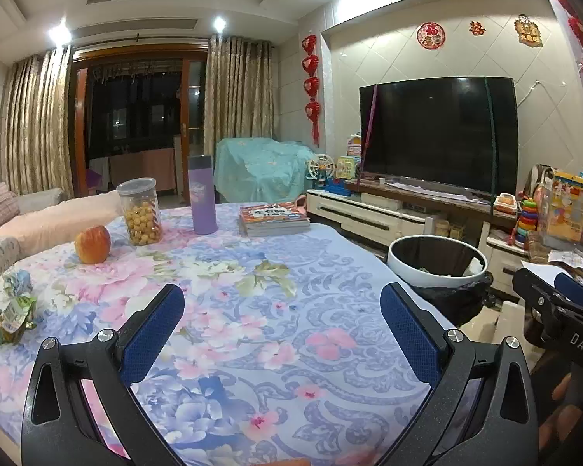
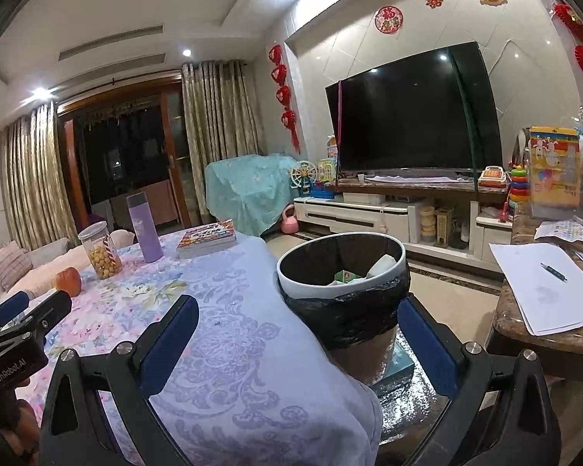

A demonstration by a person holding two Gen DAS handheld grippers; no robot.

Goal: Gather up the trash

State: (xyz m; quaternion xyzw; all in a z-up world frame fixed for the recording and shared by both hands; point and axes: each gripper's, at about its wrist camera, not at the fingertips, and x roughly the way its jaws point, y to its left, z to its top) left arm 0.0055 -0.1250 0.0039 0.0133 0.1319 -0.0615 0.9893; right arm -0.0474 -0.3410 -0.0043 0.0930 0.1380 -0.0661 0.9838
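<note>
A dark television (image 1: 439, 134) stands on a low white cabinet (image 1: 373, 217) against a pale tiled wall (image 1: 408, 62) hung with red ornaments (image 1: 311, 85). Gold curtains (image 1: 237, 116) flank a dark glass door (image 1: 136, 116) showing night outside. Recessed ceiling spots (image 1: 219, 23) light the room. A pale sofa (image 1: 39, 221) lies beyond the left edge of the floral tablecloth (image 1: 276, 303).

Warm dim room, glaring ceiling spotlights (image 1: 60, 33), fisheye-bent dark corners, sharp focus

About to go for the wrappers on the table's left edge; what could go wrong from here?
The crumpled wrappers lie at the tablecloth's edge; a nudge from the open left gripper may push them off. The apple sits close behind and could roll. The trash bin stands off the table's far side: a long carry.
</note>
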